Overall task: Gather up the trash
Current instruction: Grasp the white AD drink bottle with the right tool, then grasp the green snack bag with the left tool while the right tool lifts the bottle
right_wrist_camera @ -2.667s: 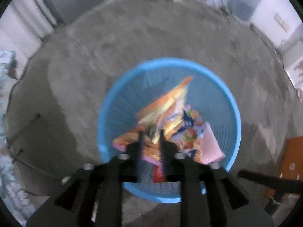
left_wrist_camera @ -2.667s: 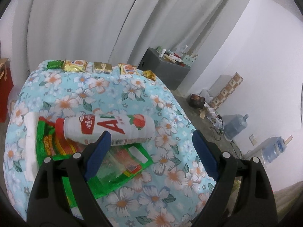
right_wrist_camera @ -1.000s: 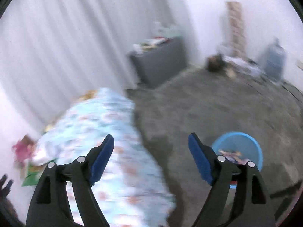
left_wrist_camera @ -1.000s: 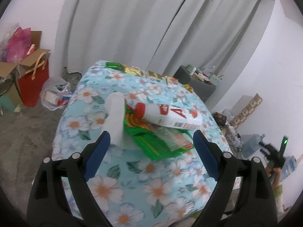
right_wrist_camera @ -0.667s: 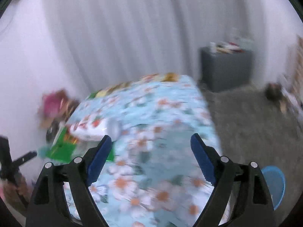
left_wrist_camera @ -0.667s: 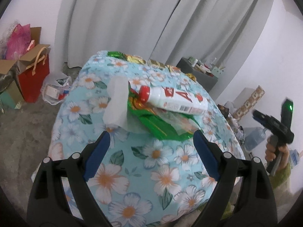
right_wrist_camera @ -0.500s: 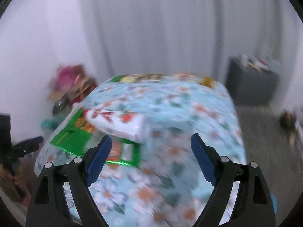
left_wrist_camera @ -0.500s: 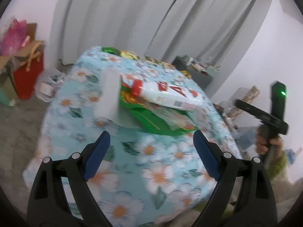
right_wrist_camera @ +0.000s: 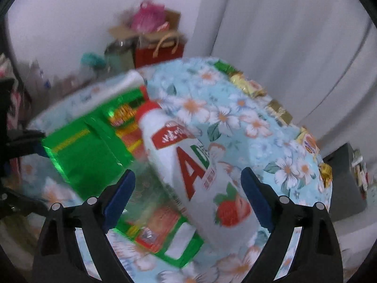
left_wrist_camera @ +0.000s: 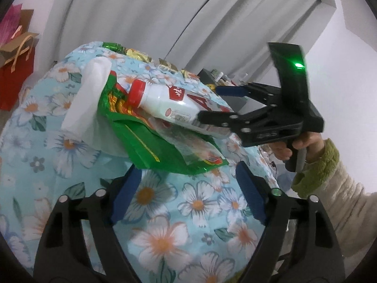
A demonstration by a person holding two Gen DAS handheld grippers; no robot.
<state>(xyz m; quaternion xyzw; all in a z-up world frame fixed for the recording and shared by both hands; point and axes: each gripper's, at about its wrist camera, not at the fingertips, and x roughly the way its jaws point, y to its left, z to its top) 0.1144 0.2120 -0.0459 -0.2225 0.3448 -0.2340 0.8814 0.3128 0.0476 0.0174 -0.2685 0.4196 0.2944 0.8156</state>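
A white drink bottle [left_wrist_camera: 169, 103] with a red cap lies on a green snack bag [left_wrist_camera: 150, 146] on the flowered tablecloth [left_wrist_camera: 195, 205]. A white tissue [left_wrist_camera: 87, 108] lies beside the bag. My left gripper [left_wrist_camera: 188, 194] sits low at the bag's near edge. Its jaws are closing and the pads touch nothing. My right gripper [right_wrist_camera: 186, 195] comes in from the right, its jaws opening. The bottle [right_wrist_camera: 212, 176] lies between them, not pressed. In the left wrist view the right gripper [left_wrist_camera: 209, 103] straddles the bottle's base end.
Several small snack packets [left_wrist_camera: 136, 55] line the table's far edge, in front of white curtains. A red gift bag [left_wrist_camera: 16, 75] and boxes stand on the floor to the left. A grey cabinet [right_wrist_camera: 346, 181] is at the right. A hand in a green-cuffed sleeve [left_wrist_camera: 315, 172] holds the right gripper.
The right gripper swung from the blue basket on the floor over to the table and now straddles the bottle. The left gripper sank toward the green bag and its jaws narrowed.
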